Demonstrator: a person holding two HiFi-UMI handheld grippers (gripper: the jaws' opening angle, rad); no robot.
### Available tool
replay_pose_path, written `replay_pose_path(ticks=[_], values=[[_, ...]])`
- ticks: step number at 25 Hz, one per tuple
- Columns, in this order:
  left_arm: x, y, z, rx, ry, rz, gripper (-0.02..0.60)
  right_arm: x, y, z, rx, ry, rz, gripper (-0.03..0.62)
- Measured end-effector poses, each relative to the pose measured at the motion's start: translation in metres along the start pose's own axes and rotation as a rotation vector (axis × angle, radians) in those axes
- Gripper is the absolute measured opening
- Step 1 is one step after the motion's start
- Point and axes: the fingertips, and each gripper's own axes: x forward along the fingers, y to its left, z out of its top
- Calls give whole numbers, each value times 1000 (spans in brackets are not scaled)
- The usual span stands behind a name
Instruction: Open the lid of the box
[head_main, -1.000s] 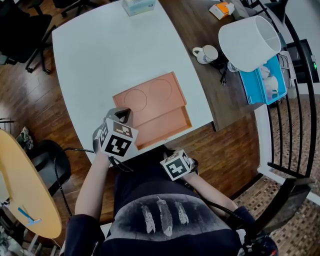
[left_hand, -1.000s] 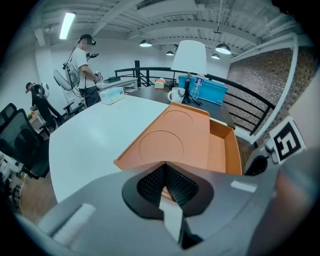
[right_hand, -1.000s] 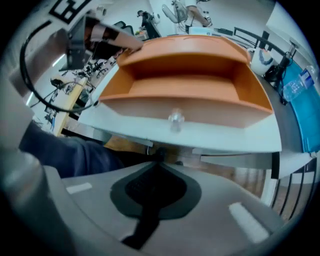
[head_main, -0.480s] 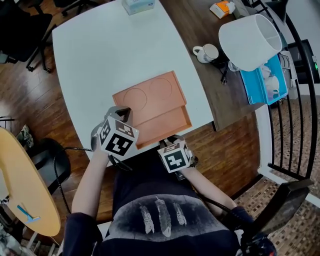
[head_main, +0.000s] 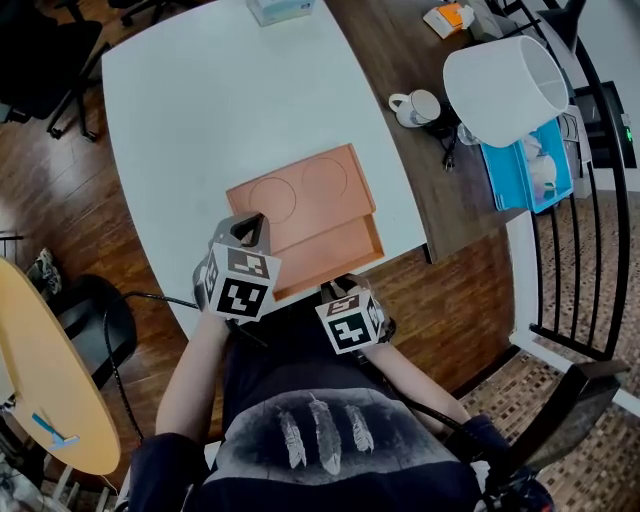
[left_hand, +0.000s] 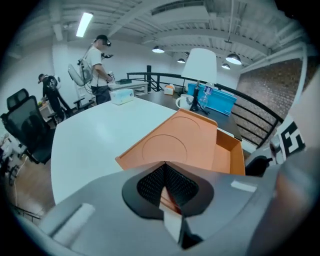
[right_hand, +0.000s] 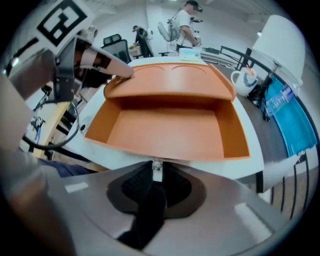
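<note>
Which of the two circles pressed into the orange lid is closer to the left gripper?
The circle at the lid's left end in the head view, beside the left gripper shut on that corner; the other circle lies farther right.

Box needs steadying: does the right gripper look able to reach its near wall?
Probably yes: the right gripper, jaws just closing with nothing between, faces that near wall across bare table.

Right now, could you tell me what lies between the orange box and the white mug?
Nothing stands between box and mug: the head view shows only bare white table, then bare brown desk.
</note>
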Motion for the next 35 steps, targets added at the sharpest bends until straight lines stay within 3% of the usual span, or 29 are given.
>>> replay_pose_path(ticks=[4, 7, 10, 12, 14, 16, 19, 22, 27, 32, 35], values=[[0, 1, 2, -19, -69, 52, 17, -1, -1, 0, 102, -13, 40, 64], [1, 1, 2, -14, -52, 17, 17, -1, -1, -1, 145, -14, 66, 64], [4, 2, 7, 20, -37, -12, 17, -3, 0, 1, 42, -2, 40, 64], [7, 5, 18, 158, -39, 38, 17, -6, 0, 3, -38, 18, 31, 64], [8, 12, 38, 394, -31, 143, 17, -7, 1, 4, -86, 26, 27, 64], [21, 14, 60, 580, -13, 186, 17, -8, 0, 2, -133, 22, 5, 64], [62, 21, 87, 789, 0, 223, 17, -8, -5, -3, -172, 24, -25, 64], [95, 36, 96, 975, 64, 265, 17, -4, -8, -10, -182, 39, -37, 64], [113, 46, 99, 1002, 100, 219, 17, -4, -11, -9, -189, 38, -34, 64], [119, 43, 90, 759, 35, 65, 14, -5, -11, -13, -196, 26, -34, 64], [115, 38, 87, 791, 32, -20, 17, -3, -13, -12, -200, 31, -26, 64]])
